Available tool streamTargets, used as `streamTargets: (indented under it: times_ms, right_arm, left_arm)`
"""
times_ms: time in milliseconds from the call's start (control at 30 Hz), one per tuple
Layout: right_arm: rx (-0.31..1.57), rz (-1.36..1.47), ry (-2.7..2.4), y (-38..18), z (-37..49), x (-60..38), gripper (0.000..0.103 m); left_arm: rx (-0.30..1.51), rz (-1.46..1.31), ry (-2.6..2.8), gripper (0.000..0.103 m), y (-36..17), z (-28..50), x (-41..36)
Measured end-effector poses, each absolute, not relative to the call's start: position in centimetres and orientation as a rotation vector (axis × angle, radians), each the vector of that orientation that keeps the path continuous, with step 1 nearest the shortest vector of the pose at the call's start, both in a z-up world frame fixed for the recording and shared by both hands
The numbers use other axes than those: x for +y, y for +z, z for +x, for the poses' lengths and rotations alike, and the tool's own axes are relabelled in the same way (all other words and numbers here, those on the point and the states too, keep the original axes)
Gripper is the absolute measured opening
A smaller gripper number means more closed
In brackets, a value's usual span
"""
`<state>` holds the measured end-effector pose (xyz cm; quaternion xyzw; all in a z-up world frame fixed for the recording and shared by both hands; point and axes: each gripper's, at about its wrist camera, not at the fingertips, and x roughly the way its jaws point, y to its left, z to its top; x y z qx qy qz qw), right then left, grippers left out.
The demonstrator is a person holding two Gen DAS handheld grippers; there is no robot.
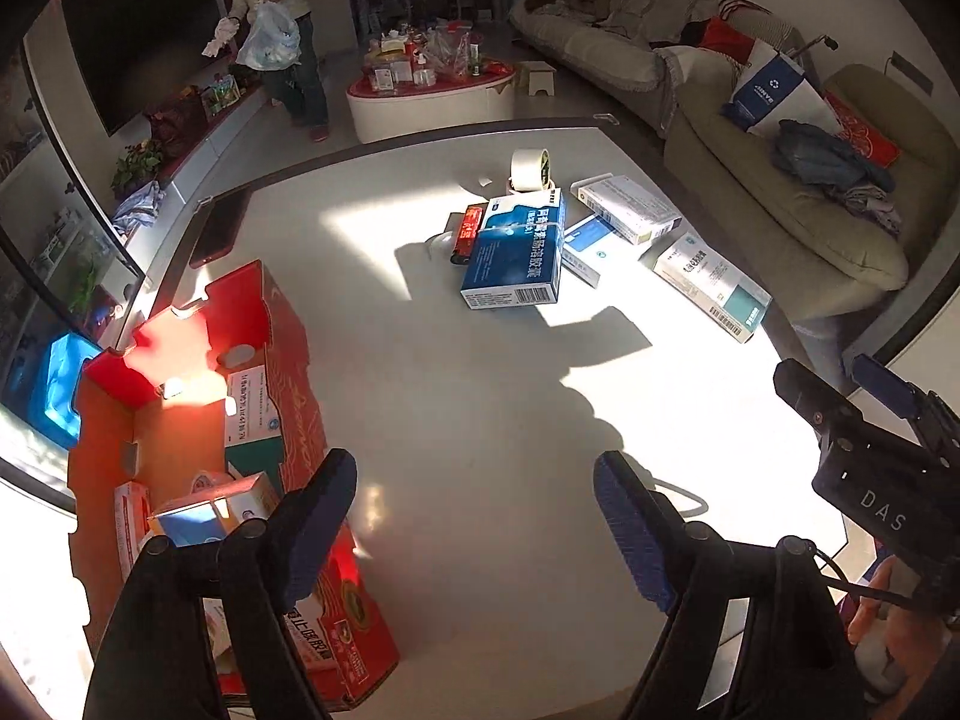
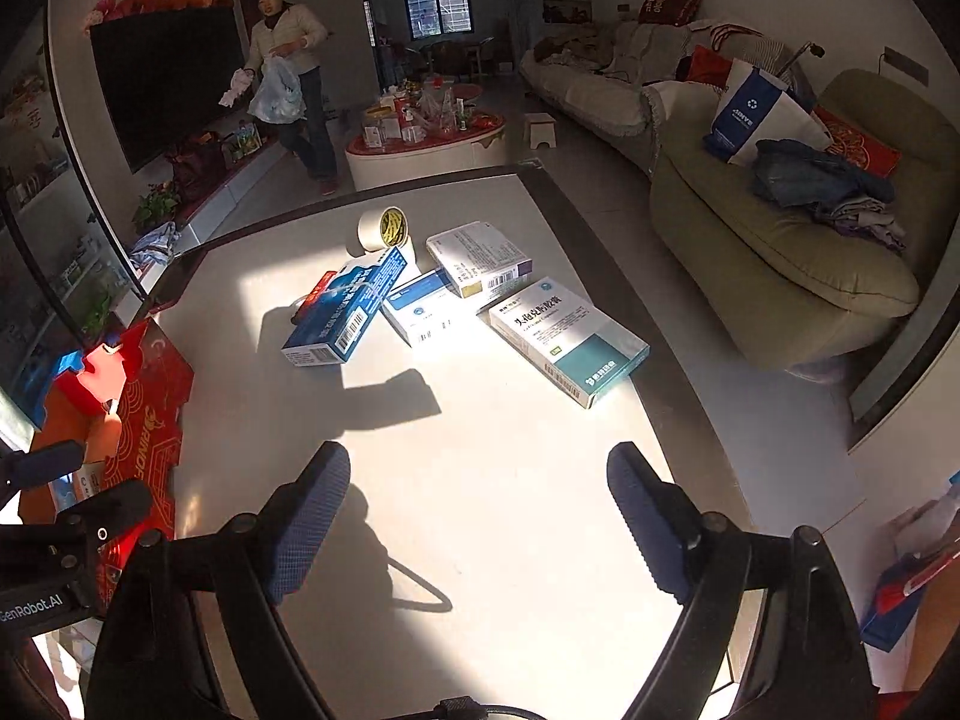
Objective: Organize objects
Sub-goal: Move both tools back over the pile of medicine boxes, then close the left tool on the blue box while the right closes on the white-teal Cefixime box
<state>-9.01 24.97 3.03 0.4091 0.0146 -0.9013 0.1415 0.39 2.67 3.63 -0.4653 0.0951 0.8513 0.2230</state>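
The red carton (image 1: 198, 420) walls hide most of the boxes inside; its near end is cut off.

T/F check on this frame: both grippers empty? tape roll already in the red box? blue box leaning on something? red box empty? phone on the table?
1. Left gripper and right gripper are open and empty. True.
2. The tape roll is in the red cardboard box. False: it stands on the table, behind the medicine boxes.
3. The blue medicine box leans tilted on a small red pack. True.
4. The red cardboard box is empty. False: several cartons lie inside.
5. A dark phone lies on the table. True.
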Motion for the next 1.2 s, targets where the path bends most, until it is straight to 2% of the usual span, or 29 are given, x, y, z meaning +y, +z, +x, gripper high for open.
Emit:
streamTargets:
  times_ms: [267, 467, 700, 767, 933, 1200]
  right_arm:
    - [0.084, 1.201, -2.56, 1.9, -14.9, 28.2, 0.088]
    - [0.208, 1.266, -2.424, -0.3, -20.4, 27.6, 0.089]
    - [0.453, 1.288, -2.299, -3.9, -24.2, 25.4, 0.089]
    - [0.467, 1.299, -2.26, -4.4, -24.9, 25.0, 0.089]
    - [0.46, 1.291, -2.193, -4.7, -26.4, 24.6, 0.089]
    - [0.419, 1.351, -2.12, -5.3, -28.3, 24.3, 0.09]
  left_arm:
    - [0.209, -1.415, 2.339, 0.089, 0.9, -5.5, 9.4]
    - [0.136, -1.562, 2.318, 0.089, -2.2, -10.8, 12.1]
    - [0.133, -1.643, 2.351, 0.089, -4.7, -14.7, 13.5]
    - [0.132, -1.653, 2.34, 0.089, -5.3, -15.2, 13.9]
    - [0.178, -1.647, 2.372, 0.097, -5.9, -15.6, 14.5]
    - [0.194, -1.725, 2.372, 0.098, -6.4, -16.4, 14.5]
